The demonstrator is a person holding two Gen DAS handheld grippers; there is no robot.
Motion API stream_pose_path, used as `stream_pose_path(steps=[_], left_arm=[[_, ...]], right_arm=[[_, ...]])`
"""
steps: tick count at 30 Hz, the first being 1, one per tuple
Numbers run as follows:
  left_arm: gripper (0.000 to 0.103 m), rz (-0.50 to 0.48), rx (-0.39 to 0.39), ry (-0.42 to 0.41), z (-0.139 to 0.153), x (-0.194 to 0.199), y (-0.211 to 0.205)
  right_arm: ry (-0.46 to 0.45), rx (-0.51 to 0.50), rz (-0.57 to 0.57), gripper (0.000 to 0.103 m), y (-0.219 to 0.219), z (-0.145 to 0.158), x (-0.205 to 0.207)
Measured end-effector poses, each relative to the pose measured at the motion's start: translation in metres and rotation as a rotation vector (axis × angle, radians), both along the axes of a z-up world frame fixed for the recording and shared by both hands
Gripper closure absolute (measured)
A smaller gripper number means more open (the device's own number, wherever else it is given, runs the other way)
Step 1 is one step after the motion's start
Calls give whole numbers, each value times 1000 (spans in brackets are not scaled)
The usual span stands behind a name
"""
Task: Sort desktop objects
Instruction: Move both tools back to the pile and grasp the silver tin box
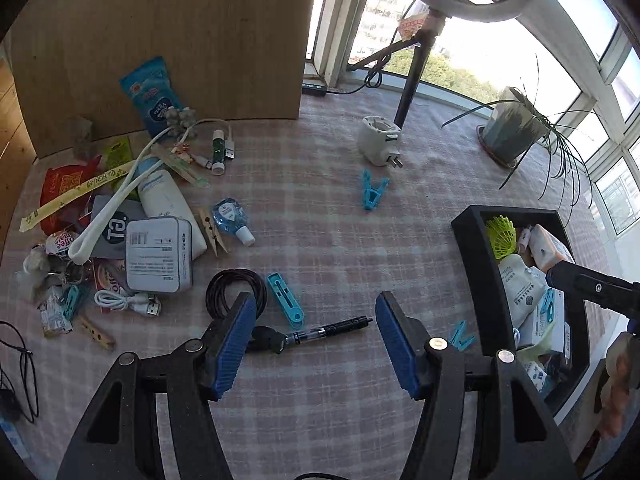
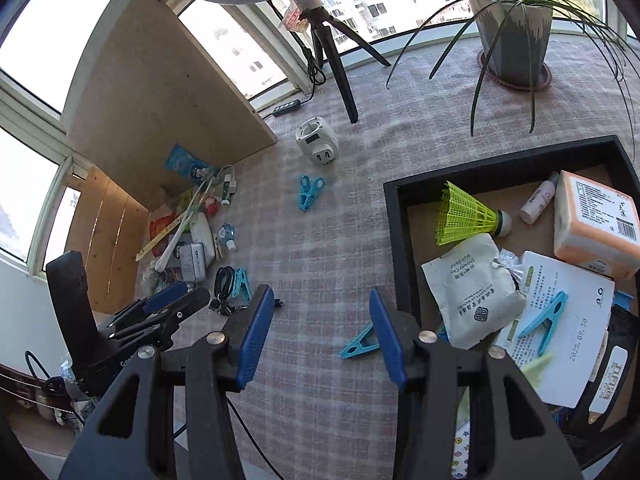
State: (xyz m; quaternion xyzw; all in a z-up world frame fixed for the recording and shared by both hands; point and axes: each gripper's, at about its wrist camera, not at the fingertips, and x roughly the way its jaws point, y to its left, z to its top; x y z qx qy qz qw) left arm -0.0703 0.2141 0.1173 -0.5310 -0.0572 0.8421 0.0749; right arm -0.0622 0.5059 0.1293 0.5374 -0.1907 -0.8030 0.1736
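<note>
a soft checked cloth covers the table. a flat wooden board stands at the back. the black tray has straight walls and holds a yellow net shuttlecock, a crinkly white packet and an orange box; its far side is cut off. a messy pile hides many small things. a thin black pen lies between the pads of the left gripper, not touched. the right gripper tilts down beside the tray, a blue peg partly hidden behind one pad. both jaws stand apart and hold nothing.
</note>
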Motion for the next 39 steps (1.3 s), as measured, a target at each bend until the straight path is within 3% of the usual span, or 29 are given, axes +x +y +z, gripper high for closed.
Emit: stream_pose_path(steps=[8,18,29,33,39], left_arm=[[43,45,-9,-1,-26,-16,-92],[37,-15,-12,-32,-52,-39,-126],[34,-33,63,-57,-73,-57,-137],[48,-35,107,-60,-76,-60,-134],[50,-35,78,-53,-75,-53,-127]], right_arm=[[-8,-5,119,54,-120,-9,-29],[-73,22,237,64,-239,-39,-66],[-189,20,218,69,-276,-85,-101],[-206,14,233,69,-283,-94,-103],[-210,25,230,69,-284,-101,-103]])
